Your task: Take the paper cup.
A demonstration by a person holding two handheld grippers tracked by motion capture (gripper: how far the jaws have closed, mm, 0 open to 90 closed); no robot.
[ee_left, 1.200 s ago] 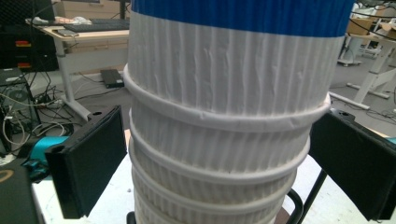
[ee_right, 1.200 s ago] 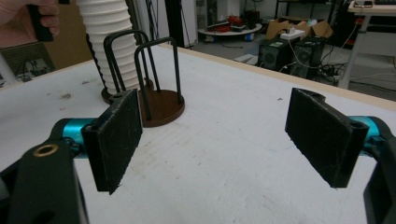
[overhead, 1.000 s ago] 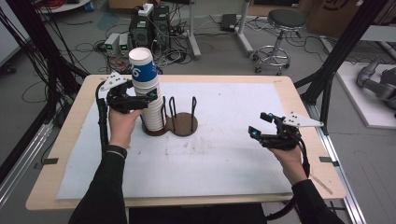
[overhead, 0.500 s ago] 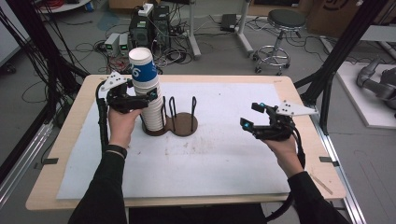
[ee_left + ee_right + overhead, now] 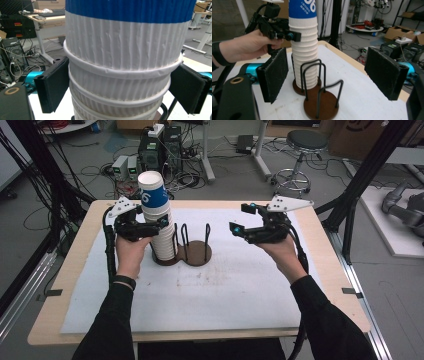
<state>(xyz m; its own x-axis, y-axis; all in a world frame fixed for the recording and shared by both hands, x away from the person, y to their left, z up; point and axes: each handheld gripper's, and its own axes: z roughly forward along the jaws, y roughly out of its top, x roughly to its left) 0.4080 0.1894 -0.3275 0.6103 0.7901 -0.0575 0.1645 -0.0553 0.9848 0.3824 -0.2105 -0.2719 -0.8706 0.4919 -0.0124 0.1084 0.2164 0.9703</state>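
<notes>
**Nested paper cups, held at the ribs**

White matting covers the table (image 5: 250,290). High view: cup stack (image 5: 159,227) in the wooden holder (image 5: 192,254); left gripper (image 5: 147,226) clamps it.

Left gripper view: pads (image 5: 52,87) press the ribbed walls; light, crushable. Base hidden.

Right gripper view: right gripper (image 5: 332,75) spread, empty.

The light is even and quite bright, coming from above, so the white mat (image 5: 250,290) shows only soft, weak shadows and no strong glare. The high view is a little soft and grainy. In the left gripper view the cup stack (image 5: 122,62) is sharp, while the far room looks slightly blurred.
</notes>
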